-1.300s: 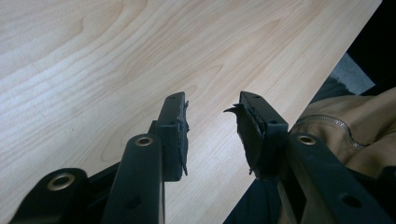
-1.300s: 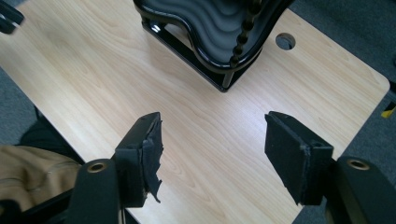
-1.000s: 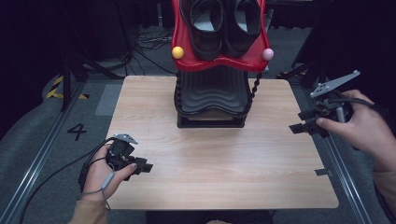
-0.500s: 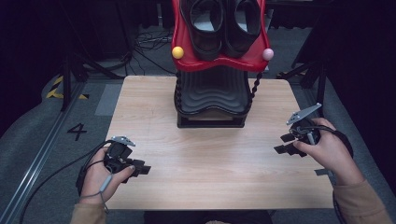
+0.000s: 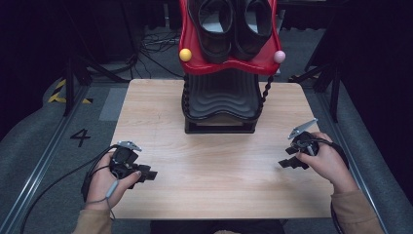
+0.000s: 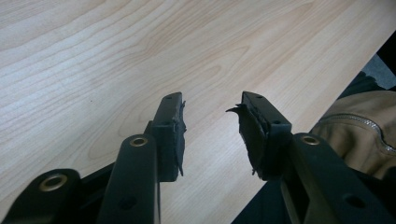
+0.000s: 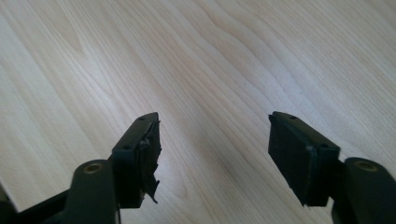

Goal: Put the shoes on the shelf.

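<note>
A pair of black shoes (image 5: 233, 27) sits on a red shelf (image 5: 229, 66), which has a yellow ball (image 5: 185, 54) and a pink ball (image 5: 278, 56) at its ends. The shelf tops a black stand (image 5: 221, 105) at the far middle of the wooden table (image 5: 214, 165). My left gripper (image 5: 148, 174) (image 6: 210, 105) lies low over the near left of the table. Its jaws have just been opening and nothing is between them. My right gripper (image 5: 288, 159) (image 7: 212, 119) hovers over the near right. It is open, its jaws have just been widening, and bare wood shows between them.
A tan jacket (image 6: 359, 130) shows past the table's near edge in the left gripper view. Grey floor with a painted 4 (image 5: 80, 136) and a metal rail (image 5: 39, 165) lies to the left. Cables (image 5: 151, 41) and dark stand legs (image 5: 336, 83) sit behind the table.
My right hand came down from beyond the table's right edge and moved inward over the near right of the board. The left hand kept its place.
</note>
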{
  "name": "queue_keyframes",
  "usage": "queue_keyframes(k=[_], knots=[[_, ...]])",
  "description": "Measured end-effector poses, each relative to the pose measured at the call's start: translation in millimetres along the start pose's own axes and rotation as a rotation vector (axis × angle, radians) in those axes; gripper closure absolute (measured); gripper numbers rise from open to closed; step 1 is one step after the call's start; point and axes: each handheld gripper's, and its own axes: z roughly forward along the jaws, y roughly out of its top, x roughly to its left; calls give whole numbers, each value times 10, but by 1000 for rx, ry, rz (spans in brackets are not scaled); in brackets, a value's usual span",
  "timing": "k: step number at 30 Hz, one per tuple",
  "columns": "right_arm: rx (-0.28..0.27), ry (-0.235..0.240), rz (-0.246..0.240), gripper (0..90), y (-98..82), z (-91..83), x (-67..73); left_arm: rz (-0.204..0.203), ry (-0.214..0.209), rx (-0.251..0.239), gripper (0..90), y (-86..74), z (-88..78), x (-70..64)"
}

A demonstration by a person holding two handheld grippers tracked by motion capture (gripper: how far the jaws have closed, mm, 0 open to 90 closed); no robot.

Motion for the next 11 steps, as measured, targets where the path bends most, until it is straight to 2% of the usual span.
queue_keyframes(k=[4, 7, 11], knots=[[-12, -8, 15, 293, -41, 64, -31, -3, 19, -20, 551, 12, 25, 36], [-28, -9, 54, 258, -81, 92, -49, 3, 32, -33, 468, 33, 55, 71], [-58, 2, 78, 227, -129, 85, -84, 8, 45, -75, 385, 58, 87, 100]])
